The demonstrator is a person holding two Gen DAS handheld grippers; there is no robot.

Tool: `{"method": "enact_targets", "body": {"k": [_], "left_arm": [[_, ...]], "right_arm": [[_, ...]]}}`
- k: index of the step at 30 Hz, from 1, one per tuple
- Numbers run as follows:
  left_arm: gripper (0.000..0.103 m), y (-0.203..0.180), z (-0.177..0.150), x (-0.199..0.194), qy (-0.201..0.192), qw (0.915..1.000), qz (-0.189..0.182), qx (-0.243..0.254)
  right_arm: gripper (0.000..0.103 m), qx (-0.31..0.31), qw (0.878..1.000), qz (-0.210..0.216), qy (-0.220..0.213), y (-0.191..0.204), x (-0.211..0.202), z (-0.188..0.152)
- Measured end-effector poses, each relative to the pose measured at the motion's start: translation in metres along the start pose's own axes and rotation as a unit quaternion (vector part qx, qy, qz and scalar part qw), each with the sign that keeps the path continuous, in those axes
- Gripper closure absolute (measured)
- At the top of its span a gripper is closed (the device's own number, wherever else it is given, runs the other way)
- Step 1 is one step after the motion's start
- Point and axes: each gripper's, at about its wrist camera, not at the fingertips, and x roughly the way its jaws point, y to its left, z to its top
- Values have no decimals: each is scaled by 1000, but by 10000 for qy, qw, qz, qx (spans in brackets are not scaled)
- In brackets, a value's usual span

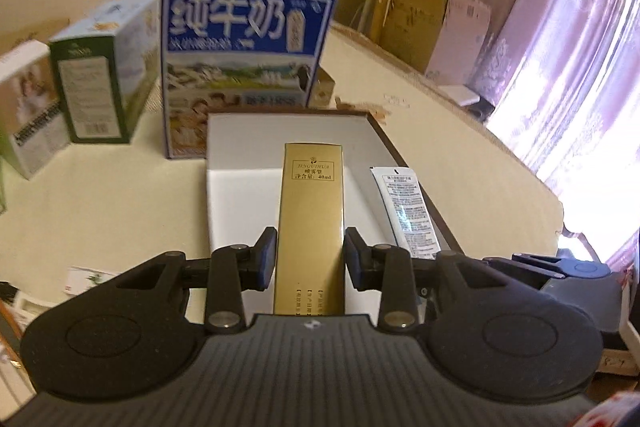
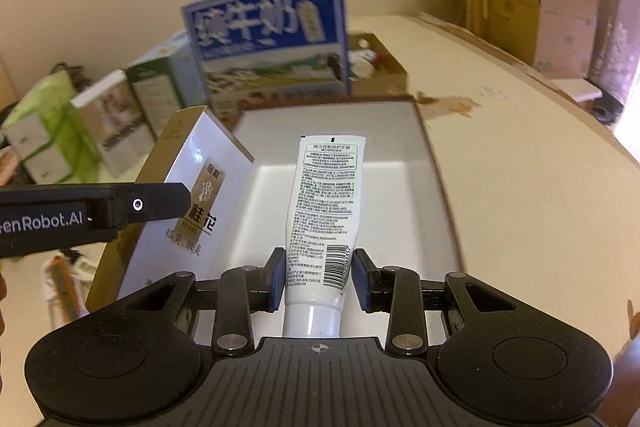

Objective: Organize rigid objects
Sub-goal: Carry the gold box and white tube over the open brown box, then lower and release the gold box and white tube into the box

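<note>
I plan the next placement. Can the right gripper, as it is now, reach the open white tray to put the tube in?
Probably yes. The right gripper holds the tube just above the white tray, whose floor ahead is bare; the gold box stays to the left.

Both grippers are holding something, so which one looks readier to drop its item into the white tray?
Probably the right gripper: its tube hangs over the white tray, while the gold box sits at its left edge.

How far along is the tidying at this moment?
Done: nothing lies in the white tray yet. In hand: the left hand-held gripper grips the gold box and the right hand-held gripper grips the white tube, both over the tray. Left: setting both down; the cartons on the table behind, like the blue milk carton, stay outside.
</note>
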Motion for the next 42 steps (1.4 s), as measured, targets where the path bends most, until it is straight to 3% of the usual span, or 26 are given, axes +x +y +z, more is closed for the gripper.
{"method": "enact_targets", "body": {"k": [9, 22, 26, 31, 35, 42], "left_arm": [[72, -4, -21, 56, 569, 9982, 197, -47], [72, -11, -27, 80, 827, 9964, 198, 37], [48, -10, -26, 79, 791, 9967, 190, -29], [47, -9, -26, 74, 797, 9967, 123, 46], [44, -9, -24, 68, 727, 9973, 105, 91], [41, -9, -23, 52, 595, 9979, 88, 231]], "right_arm": [[71, 20, 9986, -138, 514, -20, 32, -12], [71, 67, 9967, -195, 791, -26, 48, -17], [70, 236, 9964, -139, 807, -30, 49, -17], [68, 309, 9966, -99, 759, -32, 45, -16], [55, 291, 9972, -127, 675, -31, 38, -15], [50, 331, 9978, -52, 565, -27, 25, -16]]}}
